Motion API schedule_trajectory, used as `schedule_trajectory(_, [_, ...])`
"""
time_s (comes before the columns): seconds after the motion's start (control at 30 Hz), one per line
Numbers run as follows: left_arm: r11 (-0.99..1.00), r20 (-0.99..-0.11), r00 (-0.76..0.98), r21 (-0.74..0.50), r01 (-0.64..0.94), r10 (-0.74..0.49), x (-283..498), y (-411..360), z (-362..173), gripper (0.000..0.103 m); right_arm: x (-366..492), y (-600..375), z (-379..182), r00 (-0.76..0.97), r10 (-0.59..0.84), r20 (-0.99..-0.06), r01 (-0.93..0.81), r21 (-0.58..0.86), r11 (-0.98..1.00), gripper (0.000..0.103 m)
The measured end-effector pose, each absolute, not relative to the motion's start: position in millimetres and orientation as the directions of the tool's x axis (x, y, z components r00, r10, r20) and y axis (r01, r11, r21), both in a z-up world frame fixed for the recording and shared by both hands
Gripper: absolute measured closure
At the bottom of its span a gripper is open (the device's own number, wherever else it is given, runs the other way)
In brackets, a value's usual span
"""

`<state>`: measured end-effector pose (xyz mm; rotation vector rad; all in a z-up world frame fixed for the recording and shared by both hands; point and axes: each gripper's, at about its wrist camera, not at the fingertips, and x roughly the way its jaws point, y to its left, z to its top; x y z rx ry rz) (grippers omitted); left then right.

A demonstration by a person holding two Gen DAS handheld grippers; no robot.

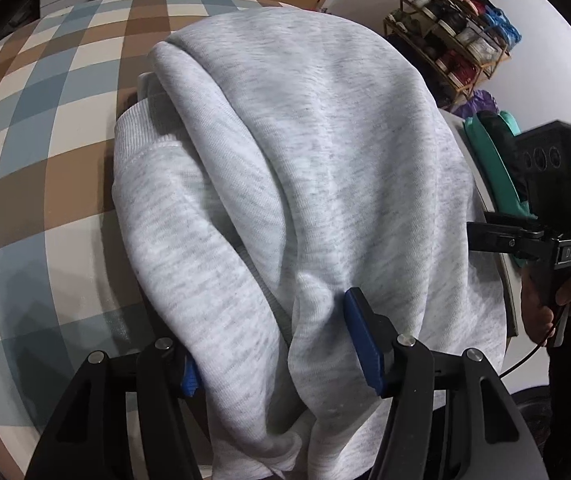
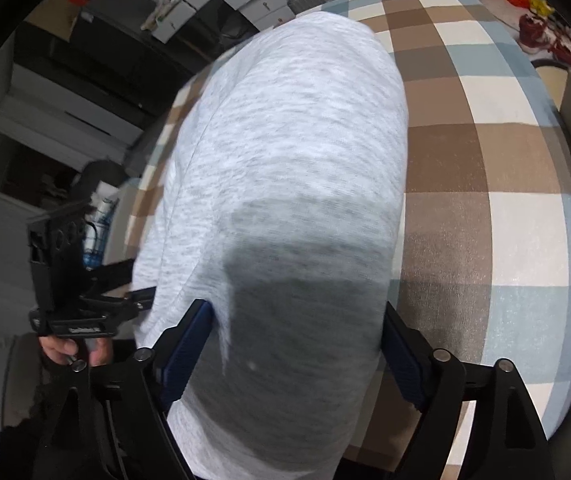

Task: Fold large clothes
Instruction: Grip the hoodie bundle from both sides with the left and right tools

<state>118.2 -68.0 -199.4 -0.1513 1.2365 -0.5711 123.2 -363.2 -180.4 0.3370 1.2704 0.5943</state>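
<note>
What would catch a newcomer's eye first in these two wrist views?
A light grey heathered sweatshirt fills the middle of both views, bunched up over a checked brown, blue and cream cloth. The left gripper has a fold of it between its blue pads, and the right gripper straddles a wide bundle of it. At the right edge of the left view, a shoe rack stands against the wall.
</note>
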Motion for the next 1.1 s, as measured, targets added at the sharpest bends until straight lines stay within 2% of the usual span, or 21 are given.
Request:
schedule_trajectory(0.2, [0.844, -0.846, 0.196, -0.417, 0.338, -0.496, 131, -78, -196, 0.041, 125, -361, -187, 0.148, 0.586, -0.796, -0.224, 0.550, 0.804, 0.012])
schedule_trajectory(0.33, [0.830, -0.847, 0.122, -0.462, 0.313, -0.518, 147, -71, -201, 0.031, 125, -364, -189, 0.156, 0.586, -0.795, -0.239, 0.545, 0.804, 0.012])
schedule_trajectory(0.4, [0.835, -0.853, 0.090, -0.473, 0.281, -0.514, 156, -66, -207, 0.018, 124, -366, -189, 0.164, 0.584, -0.795, -0.246, 0.540, 0.805, 0.012])
schedule_trajectory(0.43, [0.832, -0.849, 0.085, -0.483, 0.272, -0.521, 158, -64, -209, 0.018, 123, -366, -189, 0.168, 0.584, -0.794, -0.246, 0.540, 0.805, 0.012])
schedule_trajectory(0.57, [0.785, -0.808, 0.045, -0.555, 0.276, -0.588, 166, -62, -214, 0.019, 120, -369, -191, 0.193, 0.595, -0.780, -0.237, 0.551, 0.800, 0.013])
schedule_trajectory(0.67, [0.753, -0.780, 0.027, -0.593, 0.285, -0.625, 170, -61, -215, 0.027, 111, -372, -191, 0.241, 0.609, -0.756, -0.247, 0.559, 0.792, 0.016])
schedule_trajectory(0.83, [0.725, -0.751, 0.023, -0.629, 0.280, -0.660, 171, -49, -213, 0.053, 96, -378, -190, 0.292, 0.615, -0.733, -0.245, 0.564, 0.789, 0.023])
schedule_trajectory(1.0, [0.699, -0.725, 0.000, -0.664, 0.265, -0.688, 169, -39, -220, 0.053, 81, -378, -186, 0.241, 0.626, -0.741, -0.256, 0.574, 0.778, 0.023])
schedule_trajectory(1.1, [0.708, -0.734, 0.002, -0.655, 0.265, -0.679, 170, -41, -221, 0.041, 85, -386, -188, 0.213, 0.645, -0.734, -0.247, 0.598, 0.762, 0.019])
